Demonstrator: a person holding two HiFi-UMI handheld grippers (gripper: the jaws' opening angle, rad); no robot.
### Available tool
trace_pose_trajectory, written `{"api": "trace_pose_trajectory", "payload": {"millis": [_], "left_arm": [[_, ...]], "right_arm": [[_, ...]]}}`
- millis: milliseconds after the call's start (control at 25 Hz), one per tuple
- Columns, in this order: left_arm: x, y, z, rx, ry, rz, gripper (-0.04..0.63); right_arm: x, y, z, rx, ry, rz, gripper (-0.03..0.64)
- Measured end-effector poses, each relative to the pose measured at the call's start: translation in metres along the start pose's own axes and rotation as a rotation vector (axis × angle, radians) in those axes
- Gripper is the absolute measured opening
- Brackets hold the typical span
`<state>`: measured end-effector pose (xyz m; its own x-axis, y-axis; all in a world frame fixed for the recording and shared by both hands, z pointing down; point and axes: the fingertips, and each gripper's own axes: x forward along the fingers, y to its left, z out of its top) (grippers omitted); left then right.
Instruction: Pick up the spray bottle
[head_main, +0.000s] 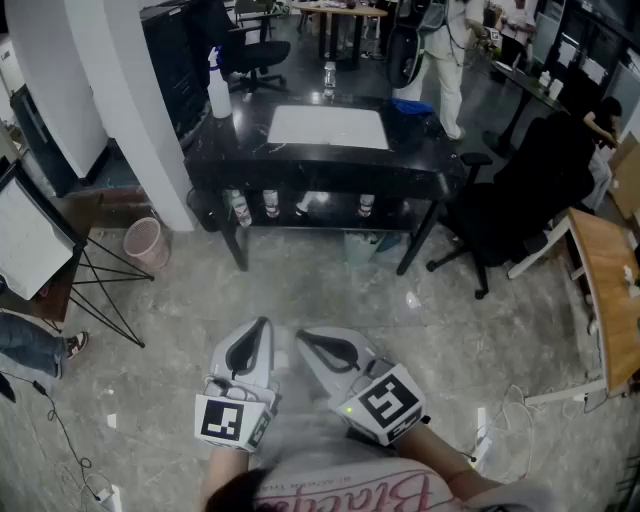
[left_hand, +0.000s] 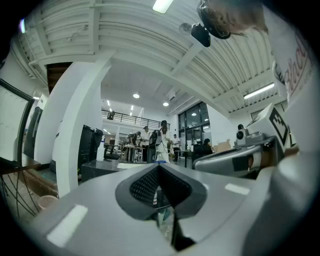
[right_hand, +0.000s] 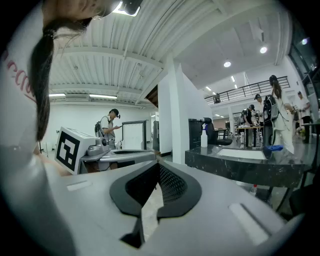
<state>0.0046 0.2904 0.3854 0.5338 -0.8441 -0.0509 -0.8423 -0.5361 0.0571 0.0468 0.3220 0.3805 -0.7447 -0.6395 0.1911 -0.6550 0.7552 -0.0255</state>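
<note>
Spray bottle stands at the table's left end, small and distant. Left gripper and right gripper are closed, empty. Bottles underneath are half hidden.

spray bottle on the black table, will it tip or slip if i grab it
The spray bottle stands tall and narrow near the left end of the black table, so a sideways nudge would probably tip it. Its smooth white body looks like plastic: likely light, possibly slippery.
</note>
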Motion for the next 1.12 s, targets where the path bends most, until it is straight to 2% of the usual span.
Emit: {"api": "trace_pose_trajectory", "payload": {"millis": [240,480,640,920,1120], "left_arm": [[0.006,0.001,0.0,0.011,0.009,-0.002,0.0],[0.023,0.016,-0.001,-0.002,0.017,0.012,0.0],[0.044,0.027,-0.002,-0.012,0.023,0.008,0.0],[0.094,0.071,-0.001,-0.038,0.019,0.023,0.0],[0.137,0.118,0.005,-0.052,-0.002,0.034,0.0]], "right_arm": [[0.002,-0.009,0.002,-0.012,-0.016,-0.006,0.0],[0.014,-0.025,-0.002,-0.022,0.011,-0.001,0.0],[0.028,-0.041,0.009,0.011,-0.049,0.015,0.002],[0.069,-0.084,0.02,0.025,-0.036,0.008,0.002],[0.114,-0.121,0.036,0.001,-0.027,0.001,0.002]]}}
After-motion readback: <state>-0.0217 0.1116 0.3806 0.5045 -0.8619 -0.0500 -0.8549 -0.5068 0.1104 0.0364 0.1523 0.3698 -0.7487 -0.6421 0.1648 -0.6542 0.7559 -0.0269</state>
